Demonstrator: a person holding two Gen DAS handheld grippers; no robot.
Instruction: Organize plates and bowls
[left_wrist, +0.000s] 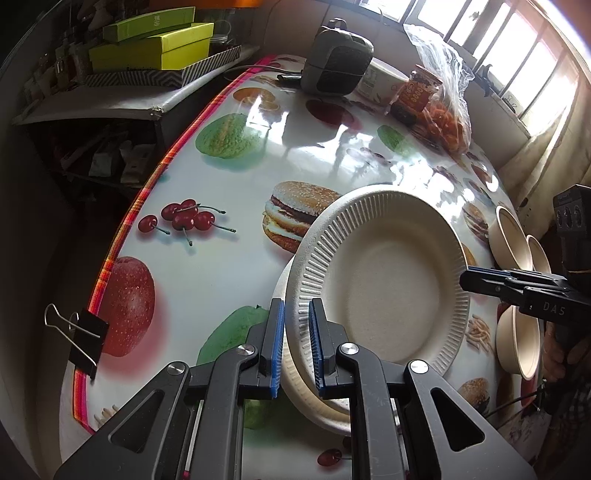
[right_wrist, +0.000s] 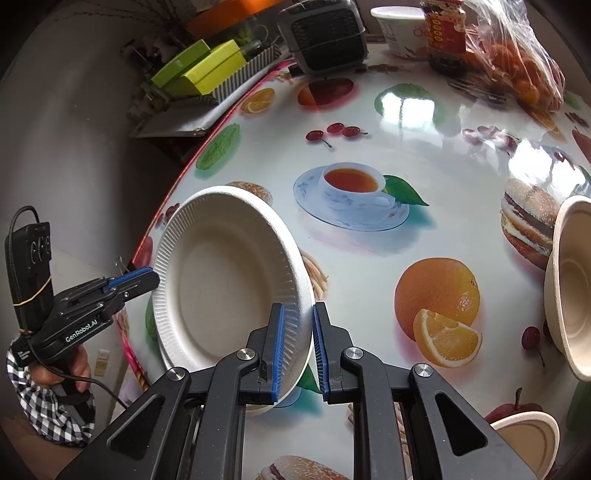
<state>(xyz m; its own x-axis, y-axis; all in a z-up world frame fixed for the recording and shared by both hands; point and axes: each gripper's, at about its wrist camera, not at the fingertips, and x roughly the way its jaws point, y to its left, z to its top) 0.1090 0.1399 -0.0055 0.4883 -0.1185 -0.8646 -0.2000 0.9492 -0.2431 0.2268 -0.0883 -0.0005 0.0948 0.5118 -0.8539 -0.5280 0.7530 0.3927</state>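
A white paper plate (left_wrist: 388, 288) (right_wrist: 225, 280) with a ribbed rim hangs tilted just over a second plate (left_wrist: 325, 415) (right_wrist: 166, 356) that lies near the table's edge. My left gripper (left_wrist: 297, 306) (right_wrist: 153, 275) is shut on the held plate's left rim. My right gripper (right_wrist: 297, 306) (left_wrist: 465, 277) is shut on the opposite rim. Beige paper bowls (left_wrist: 513, 240) (right_wrist: 572, 288) stand to the right, with one more bowl (left_wrist: 517, 343) (right_wrist: 528, 435) nearer the front.
The table (left_wrist: 221, 177) (right_wrist: 461, 184) has a glossy fruit-print cloth, fixed by a binder clip (left_wrist: 85, 343). At the far end stand a dark fan (left_wrist: 336, 59), a white tub (right_wrist: 402, 29), a jar (left_wrist: 417, 92) and a bag of oranges (left_wrist: 447, 122). Green boxes (left_wrist: 155, 44) sit on a side shelf.
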